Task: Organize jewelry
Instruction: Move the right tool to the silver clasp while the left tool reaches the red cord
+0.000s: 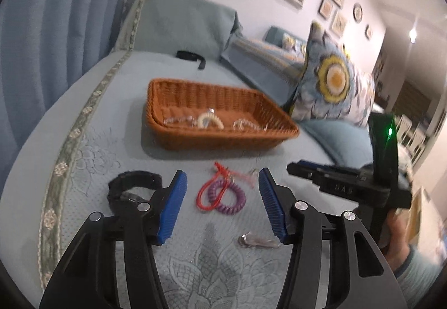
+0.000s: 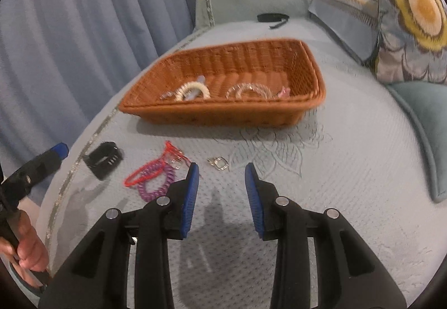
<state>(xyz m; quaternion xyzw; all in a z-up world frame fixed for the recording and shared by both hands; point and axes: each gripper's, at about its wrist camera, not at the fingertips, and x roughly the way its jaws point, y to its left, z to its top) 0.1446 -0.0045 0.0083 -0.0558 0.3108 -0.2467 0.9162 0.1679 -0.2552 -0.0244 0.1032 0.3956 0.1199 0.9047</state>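
A brown wicker basket (image 1: 173, 141) sits on the pale blue sofa cover and holds a cream coil band (image 1: 209, 121) and clear bracelets (image 1: 247, 124); the basket also shows in the right wrist view (image 2: 223, 113). In front of it lie a red cord bracelet (image 1: 202, 194), a purple coil band (image 1: 233, 200), a black watch (image 1: 134, 186) and a small silver piece (image 1: 257, 242). My left gripper (image 1: 223, 191) is open and empty, its fingers either side of the red and purple bands. My right gripper (image 2: 222, 177) is open and empty just behind a small silver charm (image 2: 219, 163).
A flower-patterned cushion (image 1: 332, 85) leans at the right of the basket. A black strap (image 1: 192, 57) lies near the sofa back. Blue curtains (image 2: 83, 29) hang at the left, beyond the cover's trimmed edge (image 1: 64, 163).
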